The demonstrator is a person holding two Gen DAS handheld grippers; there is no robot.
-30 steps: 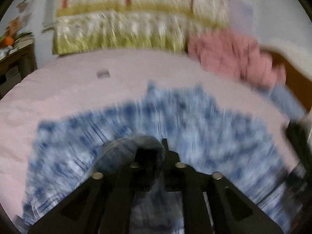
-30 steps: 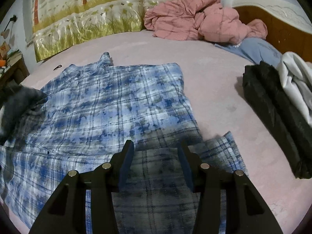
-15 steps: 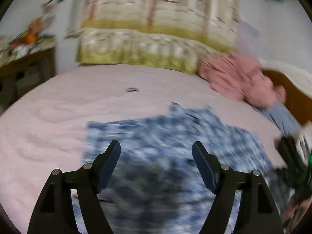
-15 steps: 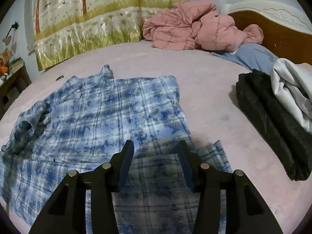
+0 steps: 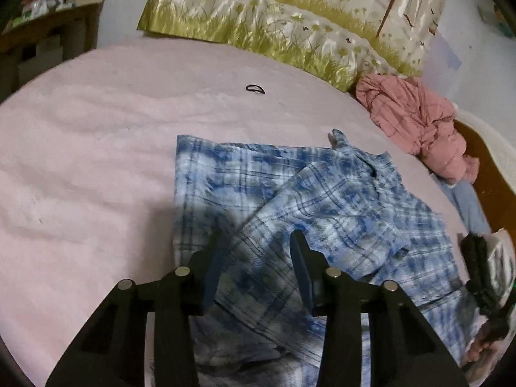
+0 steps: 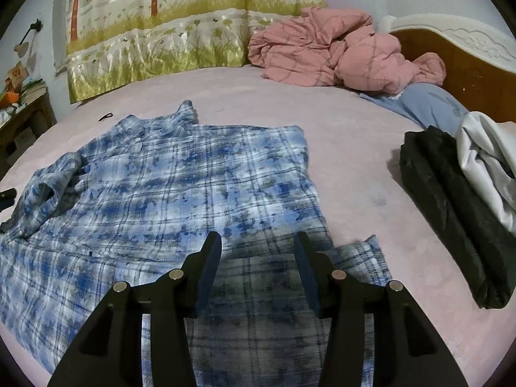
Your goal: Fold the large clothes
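The blue plaid shirt (image 6: 167,193) is being laid out on the pink bed sheet (image 6: 354,167), one sleeve folded across its body. The left gripper (image 5: 254,245) is being held wide above the sleeve, nothing between its fingers; the right gripper (image 6: 258,245) is likewise being held wide over the hem. A black folded garment (image 6: 451,225) is lying well apart, beside a white one (image 6: 483,161).

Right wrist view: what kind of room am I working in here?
Most likely a bedroom: the blue plaid shirt lies on a pink bed sheet, with a wooden headboard and a crumpled pink quilt behind it.
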